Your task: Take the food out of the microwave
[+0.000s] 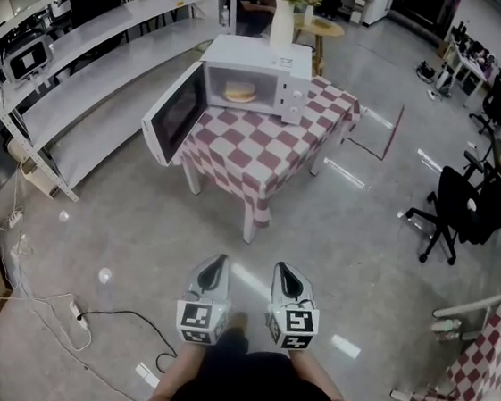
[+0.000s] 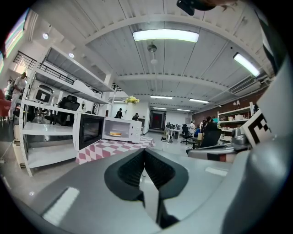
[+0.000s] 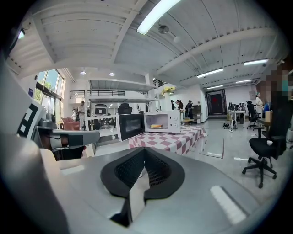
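A white microwave [image 1: 251, 77] stands on a table with a red-and-white checked cloth [image 1: 265, 147], its door [image 1: 172, 114] swung wide open to the left. Inside lies the food [image 1: 239, 92], a flat yellowish round on a plate, also seen as the food [image 2: 115, 134] and the food [image 3: 156, 126]. My left gripper [image 1: 216, 265] and right gripper [image 1: 285, 273] are side by side near the bottom of the head view, well short of the table, over the floor. Both are shut and empty, the left gripper [image 2: 144, 153] and right gripper [image 3: 143, 153] with tips meeting.
A vase of yellow flowers [image 1: 287, 6] stands behind the microwave. White shelving [image 1: 87, 60] runs along the left. Cables [image 1: 84, 316] lie on the floor at lower left. A black office chair [image 1: 465, 211] and another checked table [image 1: 483, 365] are on the right.
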`<state>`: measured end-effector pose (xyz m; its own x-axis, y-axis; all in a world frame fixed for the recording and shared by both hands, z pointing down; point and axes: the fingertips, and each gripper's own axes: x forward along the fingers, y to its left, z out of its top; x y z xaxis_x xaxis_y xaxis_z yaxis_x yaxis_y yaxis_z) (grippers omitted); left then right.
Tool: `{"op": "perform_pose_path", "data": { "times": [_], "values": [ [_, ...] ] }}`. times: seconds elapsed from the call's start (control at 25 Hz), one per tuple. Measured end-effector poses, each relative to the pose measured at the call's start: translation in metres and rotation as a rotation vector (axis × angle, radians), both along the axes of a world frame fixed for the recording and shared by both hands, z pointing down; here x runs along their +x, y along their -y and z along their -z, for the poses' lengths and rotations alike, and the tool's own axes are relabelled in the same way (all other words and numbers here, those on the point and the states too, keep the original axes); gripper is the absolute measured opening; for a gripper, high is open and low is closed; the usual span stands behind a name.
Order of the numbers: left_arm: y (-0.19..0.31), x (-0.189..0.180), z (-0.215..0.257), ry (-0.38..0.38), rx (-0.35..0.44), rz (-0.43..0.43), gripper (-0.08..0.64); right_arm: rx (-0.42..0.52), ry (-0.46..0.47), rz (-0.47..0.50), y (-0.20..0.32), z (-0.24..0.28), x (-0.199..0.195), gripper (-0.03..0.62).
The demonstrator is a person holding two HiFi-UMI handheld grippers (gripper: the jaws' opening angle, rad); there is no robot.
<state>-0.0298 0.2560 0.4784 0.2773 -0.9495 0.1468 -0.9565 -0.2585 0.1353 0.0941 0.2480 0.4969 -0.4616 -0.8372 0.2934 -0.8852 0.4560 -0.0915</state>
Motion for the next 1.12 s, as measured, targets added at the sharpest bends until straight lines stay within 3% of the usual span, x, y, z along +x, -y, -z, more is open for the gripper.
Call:
{"op": "perform_pose_path", "data": {
  "times": [0.6,1.12],
  "values": [
    [0.047,-0.031,-0.002,0.0,0.005,0.021,0.009,0.015,0.004,-0.001,0.05,0.0,-0.024,0.002],
    [0.054,-0.04,-0.008,0.011,-0.012,0.043,0.009,-0.005,0.003,0.003,0.062,-0.007,-0.025,0.002]
  ]
}}
